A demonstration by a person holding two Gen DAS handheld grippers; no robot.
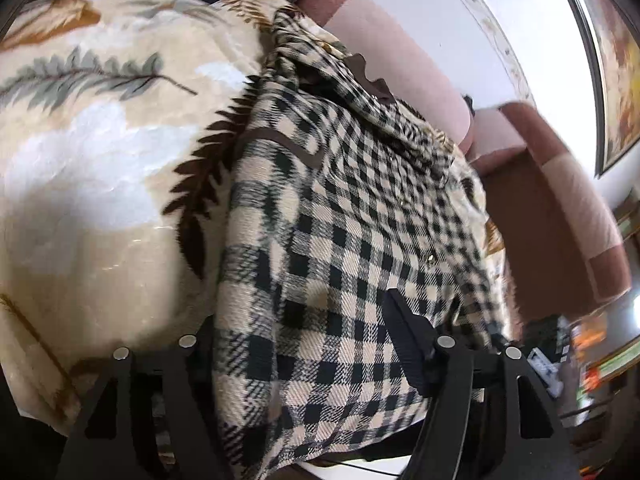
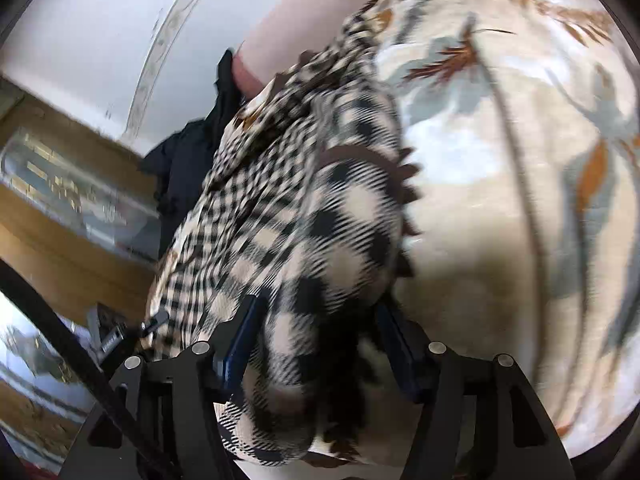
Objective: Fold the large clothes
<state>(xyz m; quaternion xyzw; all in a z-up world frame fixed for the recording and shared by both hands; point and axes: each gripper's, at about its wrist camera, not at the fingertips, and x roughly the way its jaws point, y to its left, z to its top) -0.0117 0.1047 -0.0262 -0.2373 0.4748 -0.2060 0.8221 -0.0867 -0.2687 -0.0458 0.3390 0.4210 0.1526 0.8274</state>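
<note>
Garment: checked black-and-cream coat lay on leaf-print blanket, brown trim showing.
Left tongs: spread, coat fabric bunched between the fingers, no clear pinch.
Right tongs: spread, blurred coat fold between the blue pads.
Behind: pink headboard.

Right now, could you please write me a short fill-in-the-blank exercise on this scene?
1. The checked garment lies on a blanket printed with ____.
2. Its checks are black and ____.
3. Its scalloped trim is ____.
4. A dark garment lies beside it, near the ____ wall.

Missing words: leaves; cream; brown; white
</note>
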